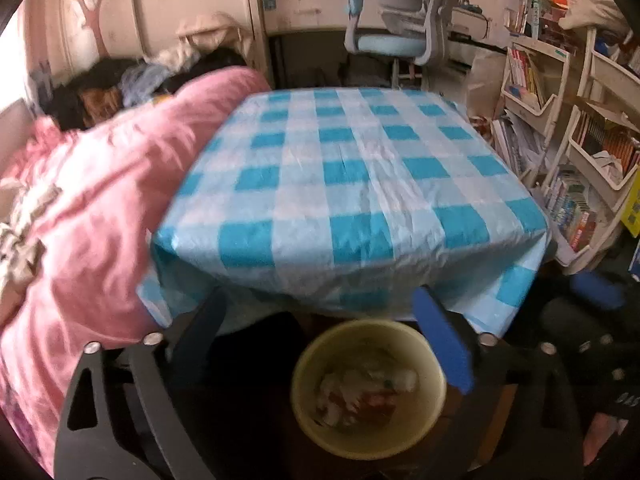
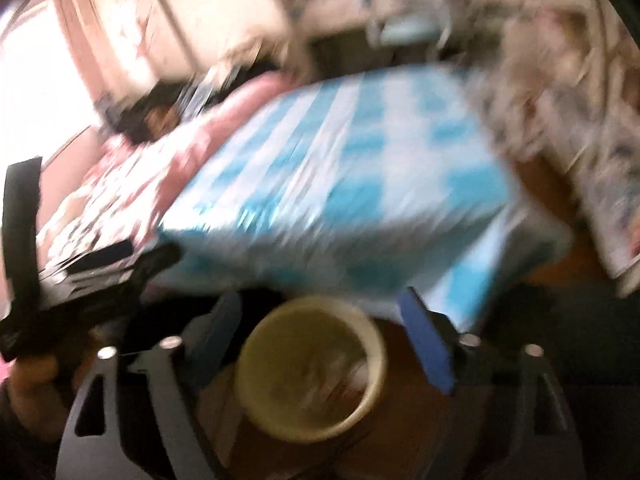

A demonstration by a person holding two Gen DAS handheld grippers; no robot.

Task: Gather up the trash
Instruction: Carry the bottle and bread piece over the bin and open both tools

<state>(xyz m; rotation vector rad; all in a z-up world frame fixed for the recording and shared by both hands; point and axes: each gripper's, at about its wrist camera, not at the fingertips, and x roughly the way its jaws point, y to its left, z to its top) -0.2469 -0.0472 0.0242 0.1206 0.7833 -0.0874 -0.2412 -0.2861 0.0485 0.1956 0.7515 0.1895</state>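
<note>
A yellow bin (image 1: 368,388) with crumpled white and red trash (image 1: 360,394) inside stands on the floor below the near edge of the table. My left gripper (image 1: 320,320) is open and empty above the bin. The right wrist view is blurred by motion. It shows the same bin (image 2: 312,368) under my right gripper (image 2: 320,320), which is open and empty. The other gripper (image 2: 80,272) and the hand holding it show at the left of that view.
A table with a blue and white checked cloth (image 1: 348,184) fills the middle. A pink quilt (image 1: 100,216) lies at the left. A blue chair (image 1: 396,36) stands behind the table. Bookshelves (image 1: 580,132) line the right side.
</note>
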